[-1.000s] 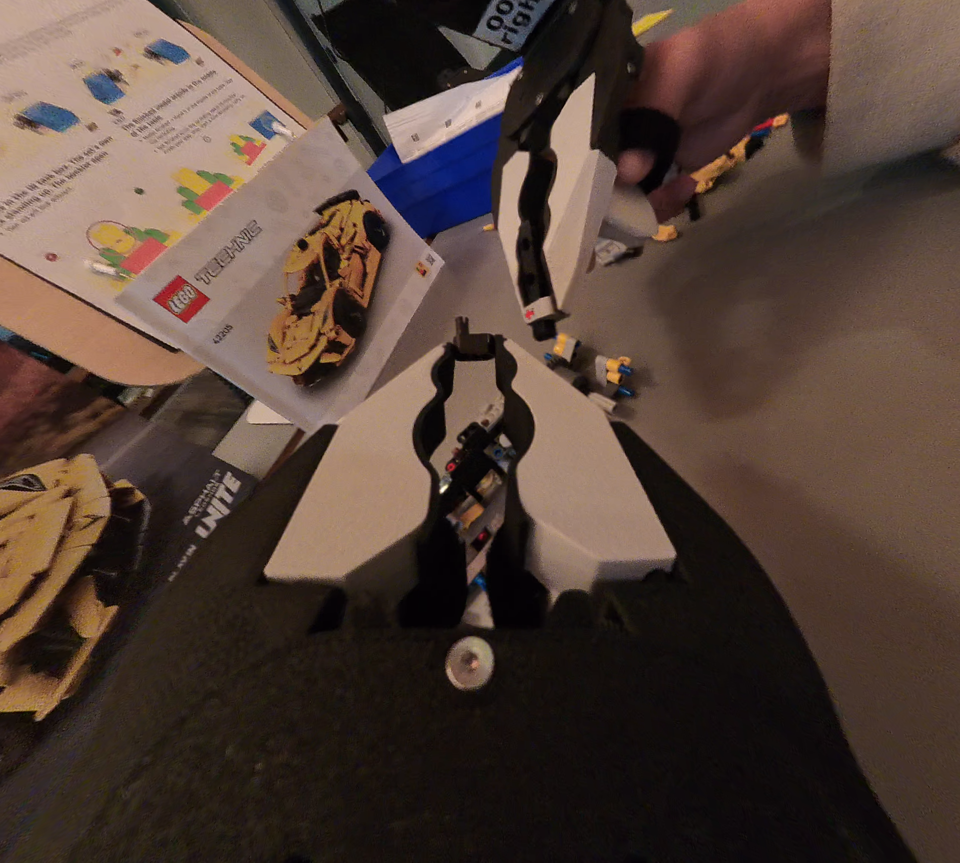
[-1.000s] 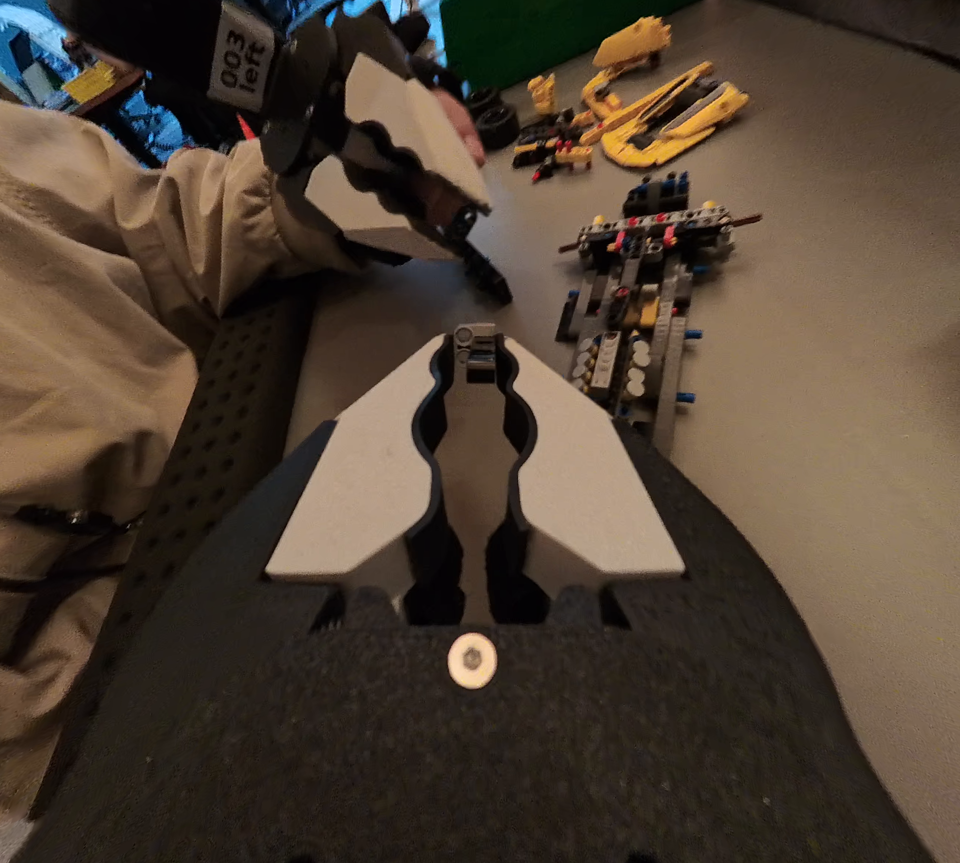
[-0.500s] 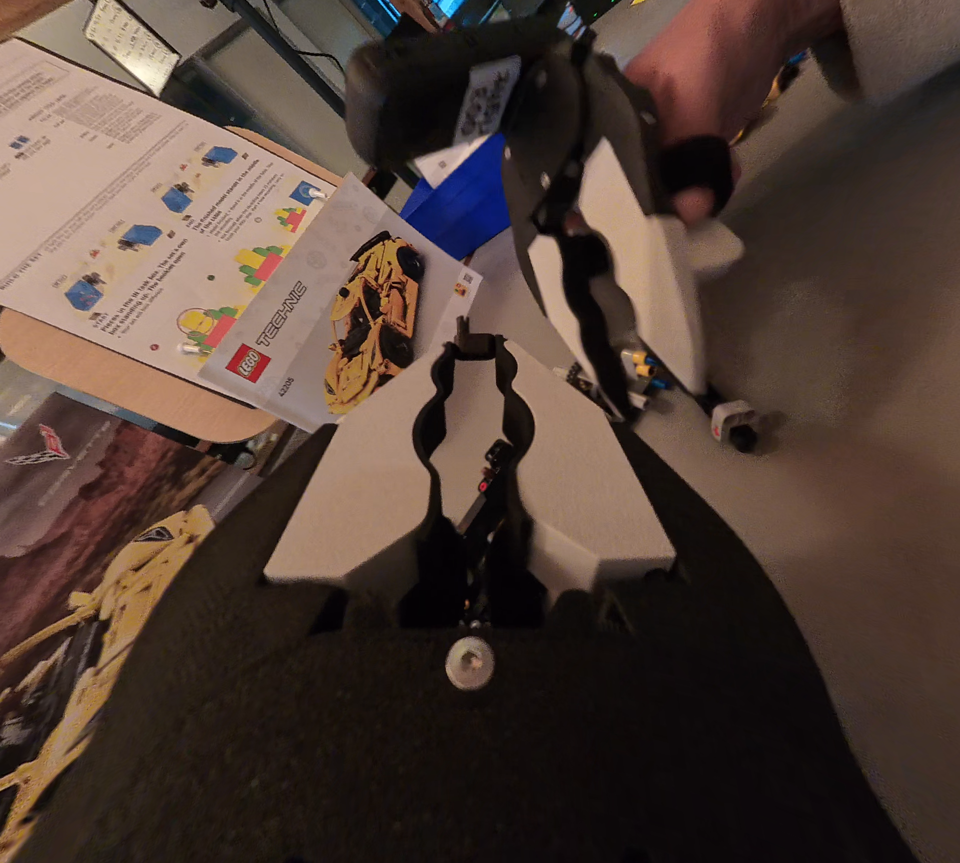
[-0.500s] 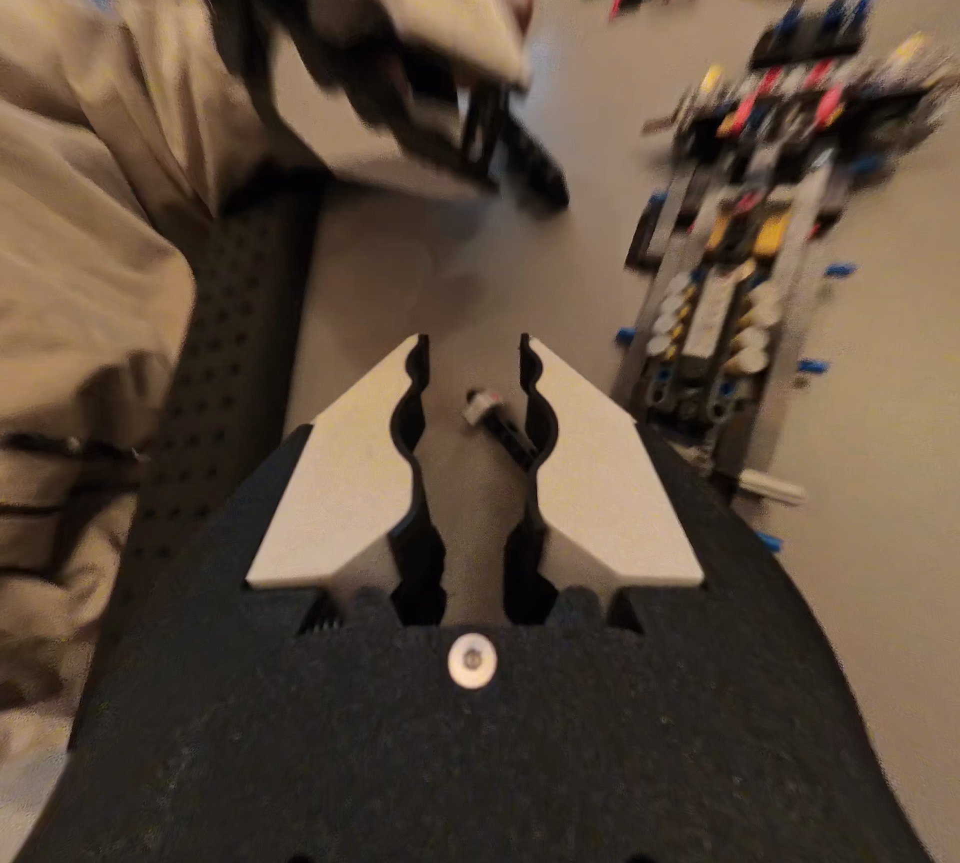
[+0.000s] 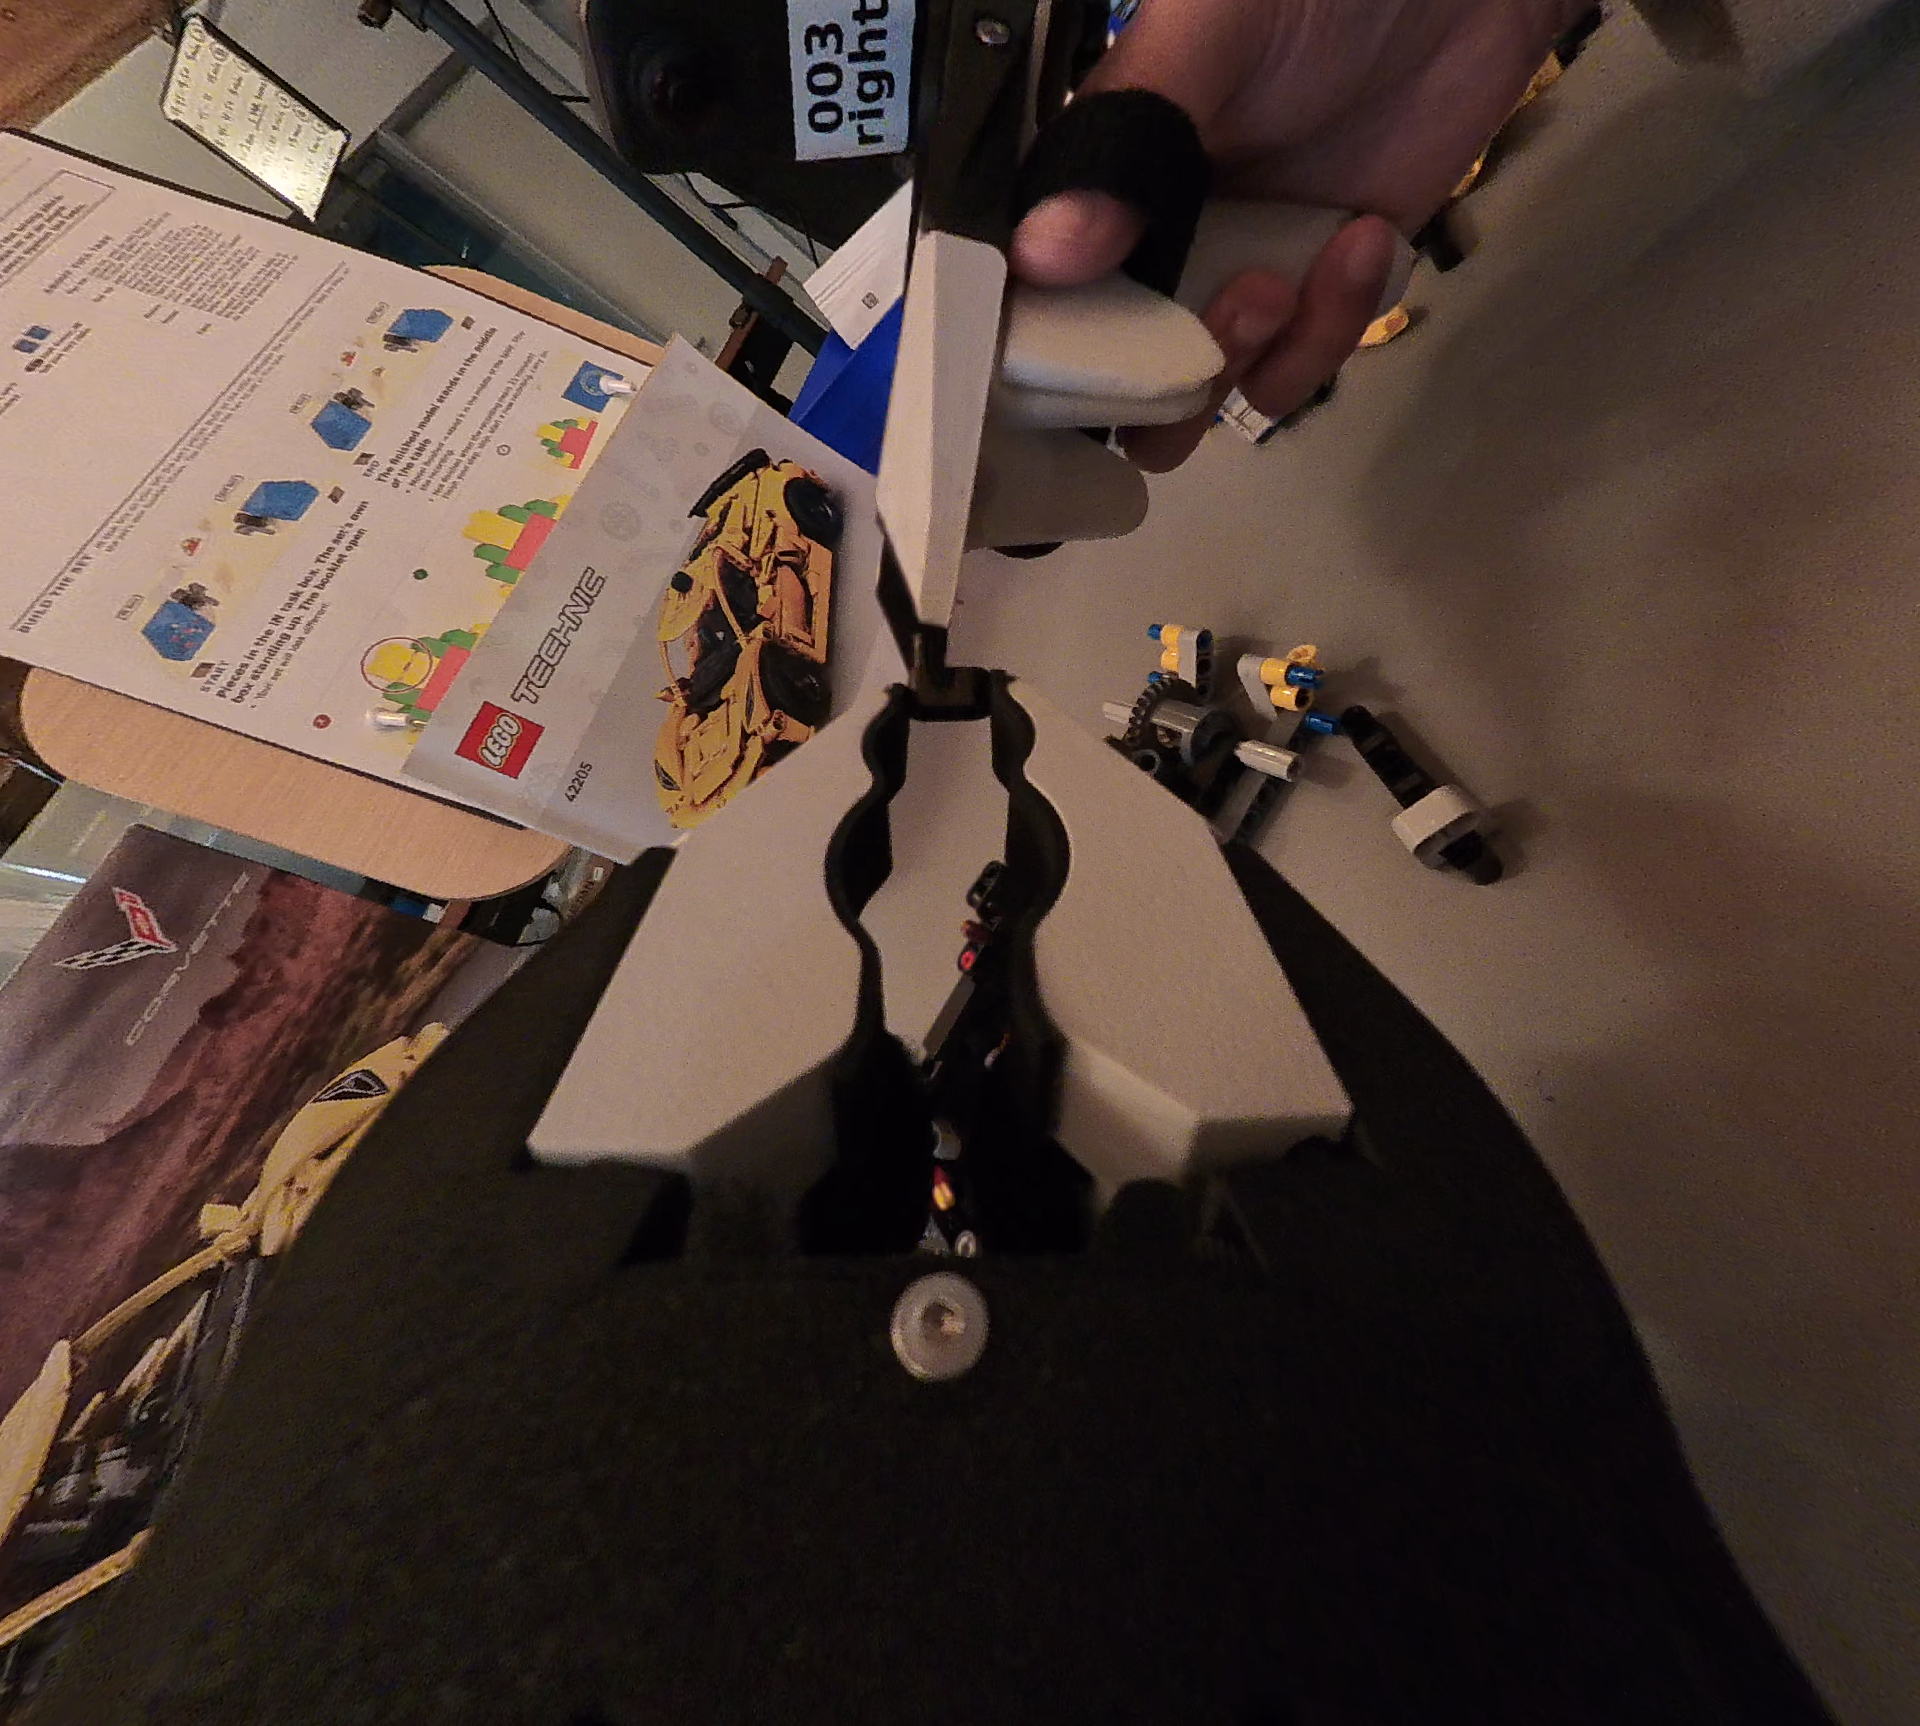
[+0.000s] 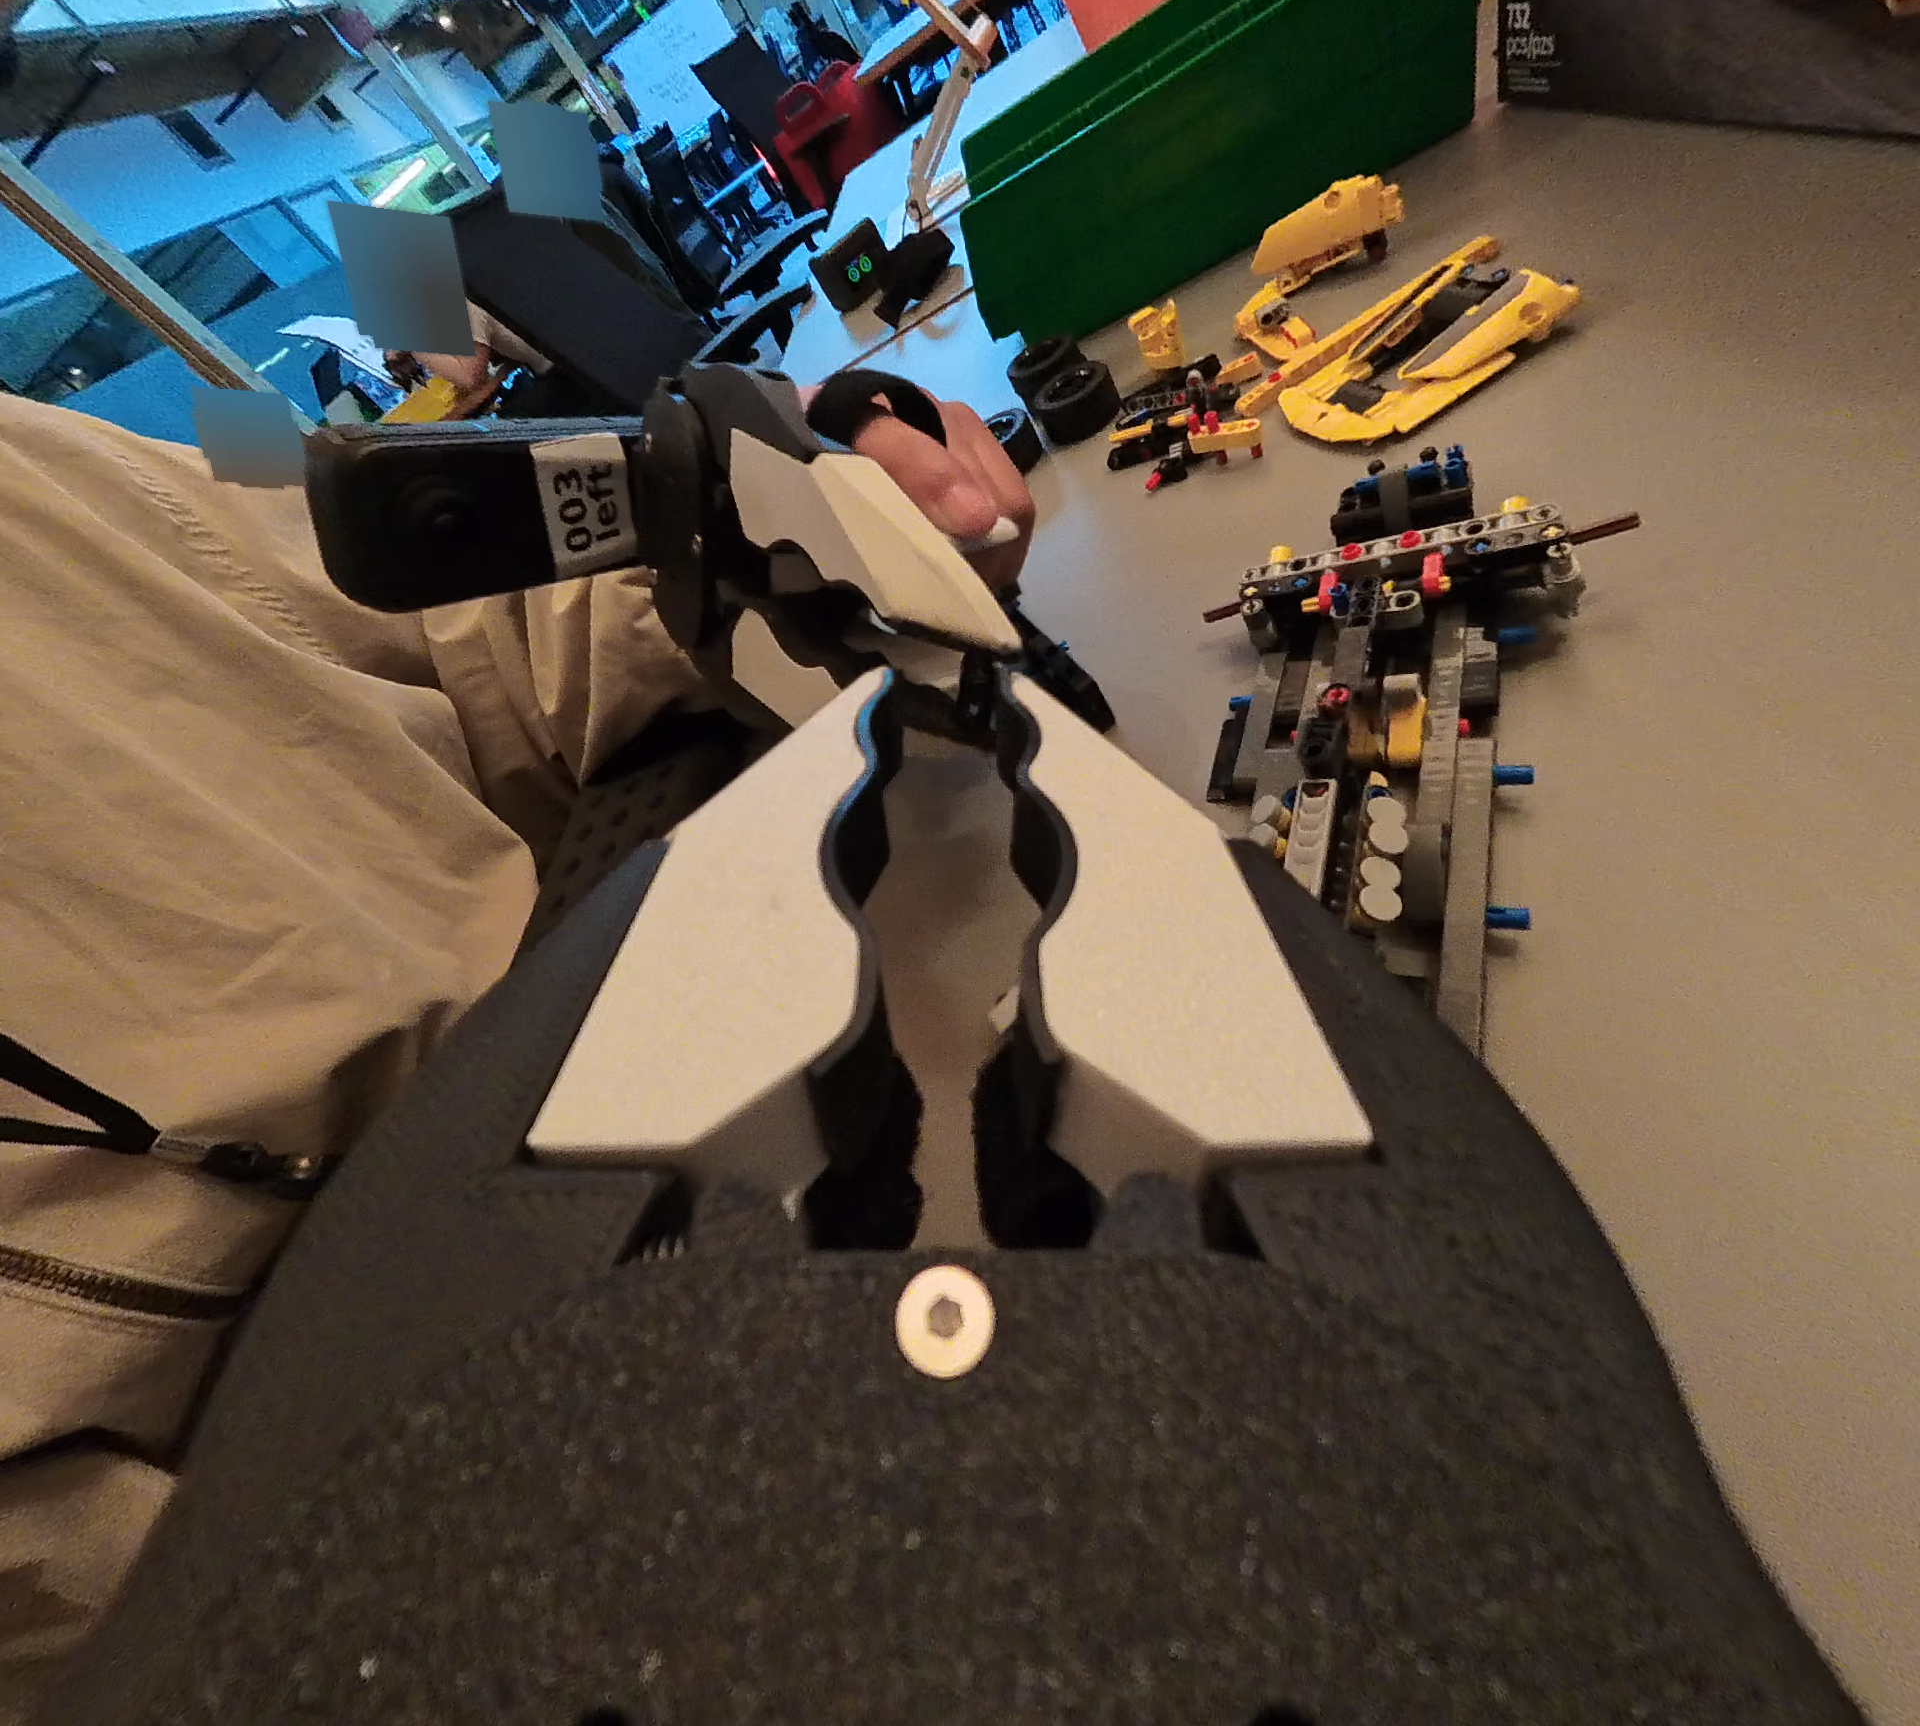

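Left gripper [image 5: 948, 702] closed on a small black plastic construction piece [image 5: 940, 689]; right gripper [image 6: 948, 689], tip-to-tip, apparently pinches the same piece above the grey worktop [image 5: 1558, 637].

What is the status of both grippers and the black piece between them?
Left gripper shut on black beam. Right gripper tips around same beam, grip unclear. Loose grey piece on table, off to the side.

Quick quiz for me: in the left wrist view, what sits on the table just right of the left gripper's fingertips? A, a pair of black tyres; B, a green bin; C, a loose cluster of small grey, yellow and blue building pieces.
C: the small building pieces lie on the grey table right of the left gripper.
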